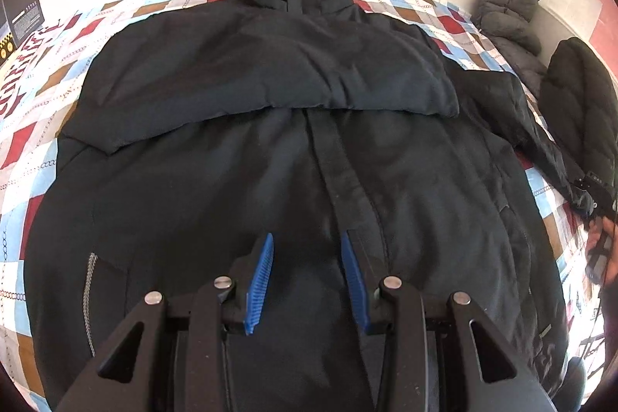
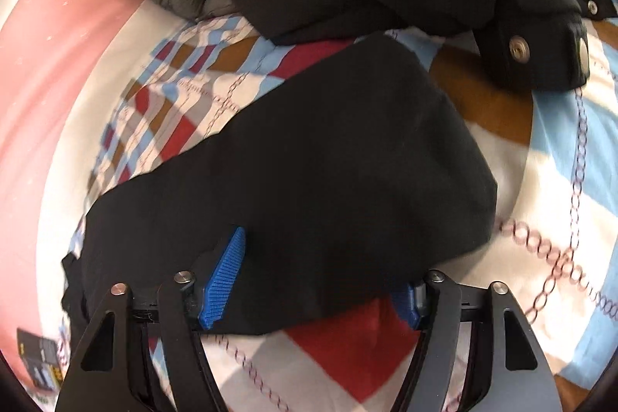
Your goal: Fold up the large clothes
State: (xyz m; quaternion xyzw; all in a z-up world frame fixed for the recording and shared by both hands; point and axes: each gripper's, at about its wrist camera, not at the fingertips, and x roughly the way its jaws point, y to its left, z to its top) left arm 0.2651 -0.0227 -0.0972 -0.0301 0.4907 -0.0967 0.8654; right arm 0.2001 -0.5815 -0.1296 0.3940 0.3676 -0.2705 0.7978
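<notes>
Right wrist view: right gripper (image 2: 313, 277) spread around a sleeve (image 2: 293, 157) lying between its fingers on the bed (image 2: 548, 180). Left gripper (image 1: 307, 280) spread, empty, above the jacket (image 1: 270, 149). Risk: slick padded cloth slipping loose on a shallow pinch.

A black jacket (image 1: 270, 161) of smooth, matt woven cloth lies on a printed cotton bedsheet (image 1: 34, 141). Ribbed blue plastic pads (image 1: 260, 280) line matt black jaws with shiny metal pins (image 1: 391, 282). Quilted puffer jacket (image 1: 510, 6), metal snaps (image 2: 518, 46).
</notes>
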